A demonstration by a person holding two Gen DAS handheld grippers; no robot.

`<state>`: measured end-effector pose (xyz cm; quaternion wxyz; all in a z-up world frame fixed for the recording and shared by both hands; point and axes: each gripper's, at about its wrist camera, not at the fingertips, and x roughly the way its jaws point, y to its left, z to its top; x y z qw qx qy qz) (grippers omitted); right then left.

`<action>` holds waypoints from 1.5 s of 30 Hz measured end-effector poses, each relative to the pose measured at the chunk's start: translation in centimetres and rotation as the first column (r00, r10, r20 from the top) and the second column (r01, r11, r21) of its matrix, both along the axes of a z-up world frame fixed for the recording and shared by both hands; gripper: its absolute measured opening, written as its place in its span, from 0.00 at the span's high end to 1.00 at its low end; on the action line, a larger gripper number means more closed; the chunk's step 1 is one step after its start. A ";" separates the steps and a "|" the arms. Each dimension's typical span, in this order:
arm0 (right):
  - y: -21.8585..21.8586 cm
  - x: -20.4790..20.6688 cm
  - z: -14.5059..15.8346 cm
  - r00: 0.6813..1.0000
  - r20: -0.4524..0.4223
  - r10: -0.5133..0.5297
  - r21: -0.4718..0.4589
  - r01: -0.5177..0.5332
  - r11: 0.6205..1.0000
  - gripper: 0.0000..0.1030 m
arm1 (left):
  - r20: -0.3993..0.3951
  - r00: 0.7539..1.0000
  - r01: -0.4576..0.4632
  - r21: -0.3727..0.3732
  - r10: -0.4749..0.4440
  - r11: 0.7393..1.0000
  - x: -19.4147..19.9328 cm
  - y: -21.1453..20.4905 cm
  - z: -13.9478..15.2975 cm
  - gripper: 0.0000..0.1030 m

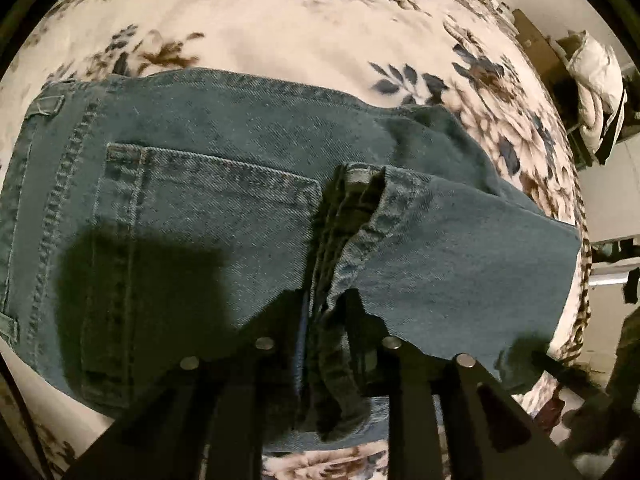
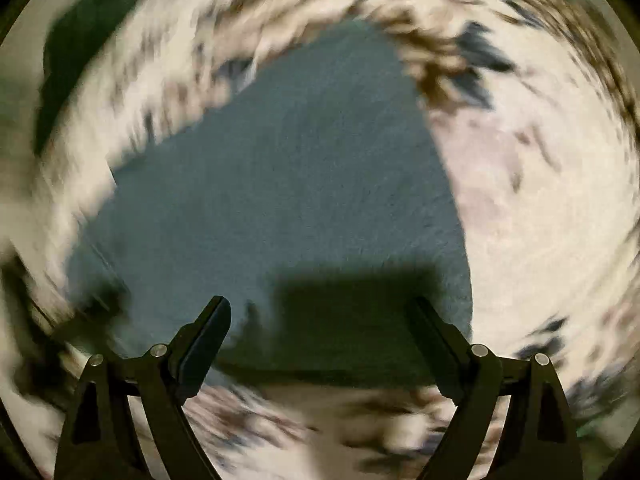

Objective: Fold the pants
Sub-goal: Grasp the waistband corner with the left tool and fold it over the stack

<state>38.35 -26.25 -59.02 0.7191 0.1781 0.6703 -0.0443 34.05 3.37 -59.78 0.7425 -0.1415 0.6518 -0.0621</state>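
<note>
The blue denim pants (image 1: 208, 208) lie folded on a floral bedspread (image 1: 280, 20), back pocket up, waistband at the left. My left gripper (image 1: 324, 304) is shut on the leg hems (image 1: 360, 208), holding them over the seat of the pants. In the blurred right wrist view, my right gripper (image 2: 320, 312) is open and empty, fingers wide apart just above a flat stretch of the pants (image 2: 280, 184).
The bedspread (image 2: 540, 208) surrounds the pants on all sides. At the right of the left wrist view are the bed's edge, a white bundle of bedding (image 1: 596, 92) and dark furniture beside a pale wall.
</note>
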 end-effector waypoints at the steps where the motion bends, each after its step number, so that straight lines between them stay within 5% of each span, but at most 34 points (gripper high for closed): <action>1: 1.0 -0.1 -0.5 0.997 -0.047 0.061 -0.061 -0.064 0.996 0.12 | -0.006 1.000 -0.012 -0.007 0.012 1.000 0.1 0.0 0.1 0.66; 3: 3.0 -0.6 -1.5 0.970 -0.141 0.197 -0.176 -0.221 0.959 0.12 | -0.021 0.998 -0.051 -0.034 0.051 0.998 -0.6 1.0 0.6 0.50; 5: 4.0 -1.2 -1.6 0.950 -0.186 0.252 -0.224 -0.291 0.930 0.12 | -0.019 0.996 -0.093 -0.065 0.092 0.994 -1.8 2.3 1.3 0.44; 8: 3.5 -1.3 0.0 0.967 -0.137 0.215 -0.154 -0.235 0.960 0.12 | -0.043 0.985 -0.168 -0.111 0.164 0.979 -3.8 4.5 1.8 0.28; 11: 3.1 -0.7 1.8 0.988 -0.072 0.135 -0.060 -0.139 0.988 0.12 | -0.007 0.944 -0.324 -0.211 0.330 0.922 -6.8 8.8 2.4 0.00; 14: 4.2 0.4 2.9 0.994 -0.022 0.108 -0.013 -0.109 0.994 0.12 | 0.049 0.843 -0.504 -0.270 0.535 0.820 -10.1 14.0 2.9 0.00; 20: 8.0 2.6 1.8 0.993 -0.011 0.119 0.012 -0.119 0.993 0.12 | -0.095 0.574 -0.784 -0.351 0.814 0.512 -11.5 21.9 -3.0 0.00; 22: 8.8 2.8 1.0 0.993 -0.017 0.121 0.012 -0.121 0.993 0.12 | -0.129 0.525 -0.822 -0.332 0.842 0.462 -11.0 22.8 -4.1 0.02; 23: 9.2 2.9 0.7 0.991 -0.016 0.130 0.003 -0.130 0.992 0.12 | -0.114 0.515 -0.827 -0.329 0.850 0.457 -10.5 23.0 -4.0 0.02; 27: 10.6 2.6 -0.7 0.987 -0.027 0.161 -0.060 -0.162 0.985 0.12 | 0.080 0.566 -0.775 -0.289 0.821 0.562 -8.5 21.7 -0.1 0.12; 30: 10.7 2.3 -1.1 0.988 -0.035 0.148 -0.056 -0.150 0.987 0.12 | 0.033 0.598 -0.761 -0.288 0.801 0.581 -7.6 21.3 -2.2 0.12; 31: 10.7 2.3 -1.2 0.988 -0.037 0.149 -0.056 -0.151 0.987 0.12 | -0.022 0.604 -0.766 -0.291 0.797 0.572 -7.4 21.4 -3.4 0.15; 33: 10.7 2.3 -1.0 0.989 -0.039 0.142 -0.052 -0.144 0.988 0.12 | -0.049 0.554 -0.787 -0.358 0.831 0.503 -8.5 22.2 -4.0 0.15; 35: 10.7 2.2 -0.9 0.989 -0.037 0.143 -0.047 -0.145 0.988 0.12 | -0.047 0.565 -0.771 -0.385 0.824 0.507 -8.5 22.0 -3.6 0.17; 37: 10.5 2.2 -0.8 0.989 -0.035 0.140 -0.041 -0.142 0.989 0.12 | -0.010 0.557 -0.769 -0.383 0.830 0.511 -8.7 21.8 -2.7 0.59; 39: 10.5 2.3 -0.7 0.990 -0.033 0.135 -0.033 -0.136 0.990 0.12 | 0.049 0.577 -0.736 -0.402 0.815 0.545 -8.5 21.2 -1.4 0.75; 45: 7.7 1.6 -0.1 0.998 -0.002 0.067 0.016 -0.067 0.998 0.12 | 0.272 0.641 -0.630 -0.349 0.718 0.694 -8.8 16.9 5.9 0.79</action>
